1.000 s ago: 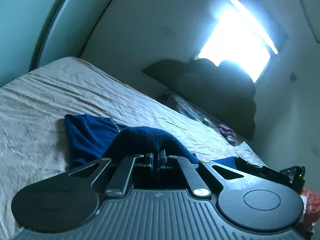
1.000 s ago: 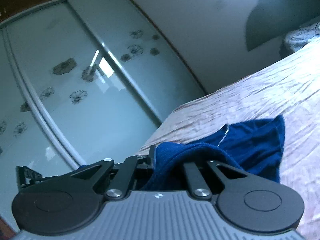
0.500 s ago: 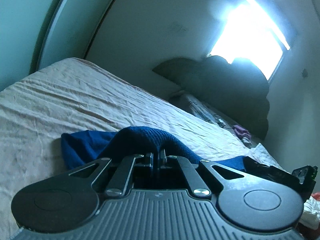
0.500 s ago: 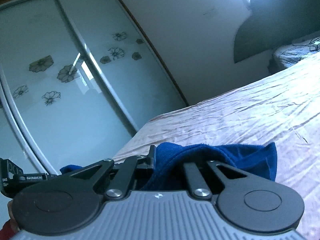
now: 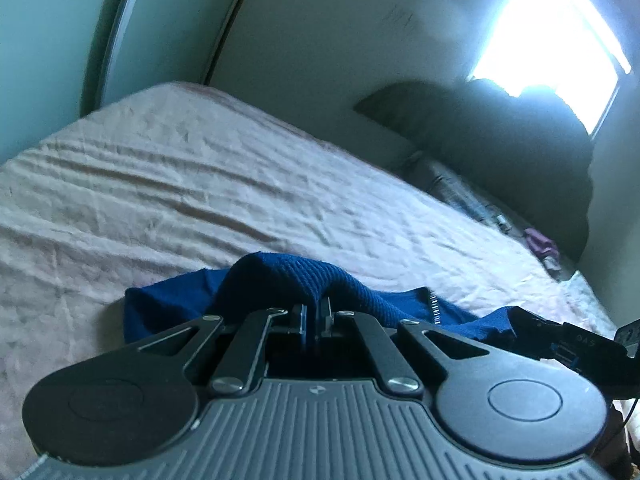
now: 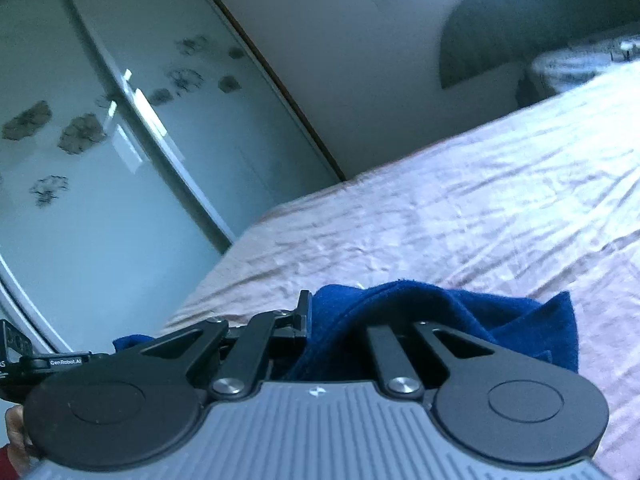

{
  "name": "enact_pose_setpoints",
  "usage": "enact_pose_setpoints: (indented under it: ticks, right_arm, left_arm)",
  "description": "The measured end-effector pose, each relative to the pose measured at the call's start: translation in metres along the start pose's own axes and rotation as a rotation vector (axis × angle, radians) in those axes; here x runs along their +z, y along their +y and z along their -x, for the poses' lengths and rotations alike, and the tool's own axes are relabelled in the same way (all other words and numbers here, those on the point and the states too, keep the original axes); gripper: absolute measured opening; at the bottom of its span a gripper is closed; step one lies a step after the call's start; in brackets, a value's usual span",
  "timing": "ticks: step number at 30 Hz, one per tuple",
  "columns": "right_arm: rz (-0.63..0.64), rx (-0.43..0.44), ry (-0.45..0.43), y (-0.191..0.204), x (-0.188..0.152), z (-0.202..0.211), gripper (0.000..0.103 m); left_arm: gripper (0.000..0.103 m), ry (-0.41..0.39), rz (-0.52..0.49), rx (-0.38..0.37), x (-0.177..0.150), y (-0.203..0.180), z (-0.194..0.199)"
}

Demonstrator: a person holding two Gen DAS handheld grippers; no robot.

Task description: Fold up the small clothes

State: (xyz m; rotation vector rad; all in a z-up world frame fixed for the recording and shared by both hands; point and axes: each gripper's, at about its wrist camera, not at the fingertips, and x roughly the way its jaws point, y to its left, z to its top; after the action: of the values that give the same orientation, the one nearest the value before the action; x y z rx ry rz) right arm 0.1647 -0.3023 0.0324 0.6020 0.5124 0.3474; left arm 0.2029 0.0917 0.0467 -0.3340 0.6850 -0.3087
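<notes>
Jaws on the left gripper (image 5: 314, 314) are pinched almost shut on a ribbed edge of the blue shirt (image 5: 288, 280). On the right gripper (image 6: 320, 316) only one finger (image 6: 304, 312) shows; the shirt (image 6: 440, 316) is bunched over the other, so those jaws look closed on it too.

Biggest is the bed (image 5: 200, 192), with its wrinkled pink sheet. Glass doors (image 6: 100, 140) with flower prints stand beside it. A bright window (image 5: 552, 28) shines above a dark pillow (image 5: 500, 140). The shirt lies crumpled low on the bed, held between both grippers. A small zipper (image 5: 434, 308) shows on it.
</notes>
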Motion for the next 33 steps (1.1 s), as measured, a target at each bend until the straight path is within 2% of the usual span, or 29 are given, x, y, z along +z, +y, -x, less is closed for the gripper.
enact_pose_setpoints:
  ticks: [3, 5, 8, 9, 12, 14, 15, 16, 19, 22, 24, 26, 28, 30, 33]
  right_arm:
    - [-0.027, -0.021, 0.048, -0.011, -0.002, -0.018, 0.006]
    - [-0.047, -0.04, 0.075, -0.017, -0.004, -0.028, 0.007]
    - [-0.091, -0.048, 0.112, -0.027, -0.004, -0.042, 0.01]
    - [-0.109, -0.049, 0.123, -0.03, -0.004, -0.046, 0.011]
    - [-0.151, -0.046, 0.14, -0.036, -0.002, -0.055, 0.021]
    - [-0.16, -0.032, 0.141, -0.037, 0.0, -0.058, 0.043]
    - [-0.155, -0.028, 0.132, -0.035, 0.001, -0.057, 0.067]
    - [-0.143, -0.026, 0.109, -0.032, 0.001, -0.055, 0.08]
    - [-0.101, -0.055, 0.045, -0.022, 0.007, -0.048, 0.081]
    - [-0.078, -0.017, 0.027, -0.014, 0.012, -0.042, 0.081]
    - [-0.04, 0.034, 0.072, -0.007, 0.012, -0.045, 0.081]
    - [0.006, 0.086, 0.138, 0.002, 0.009, -0.052, 0.081]
    - [0.068, 0.128, 0.215, 0.014, 0.003, -0.062, 0.081]
    - [0.132, 0.124, 0.268, 0.027, -0.005, -0.073, 0.081]
    - [0.147, 0.097, 0.32, 0.032, -0.011, -0.09, 0.081]
  left_arm:
    - [0.002, 0.049, 0.018, 0.032, 0.0, 0.006, -0.02]
    - [0.006, 0.079, 0.035, 0.059, -0.001, 0.012, -0.03]
    - [0.017, 0.086, 0.064, 0.093, 0.0, 0.02, -0.036]
    - [0.023, 0.083, 0.072, 0.098, 0.001, 0.022, -0.035]
    - [0.033, 0.056, 0.065, 0.12, 0.005, 0.022, -0.026]
    - [0.043, 0.029, 0.036, 0.157, 0.007, 0.016, -0.017]
    - [0.05, 0.013, 0.018, 0.177, 0.009, 0.013, -0.013]
    - [0.056, -0.002, 0.001, 0.196, 0.01, 0.008, -0.008]
    - [0.06, -0.042, -0.051, 0.215, 0.014, -0.007, 0.005]
    - [0.062, -0.038, -0.115, 0.179, 0.017, -0.023, 0.009]
    - [0.062, 0.041, -0.202, 0.094, 0.014, -0.037, 0.002]
    - [0.062, 0.17, -0.29, -0.009, 0.008, -0.051, -0.01]
    - [0.061, 0.254, -0.336, -0.069, 0.0, -0.06, -0.022]
    - [0.06, 0.316, -0.399, -0.104, -0.008, -0.07, -0.038]
    - [0.06, 0.313, -0.447, -0.076, -0.013, -0.075, -0.06]
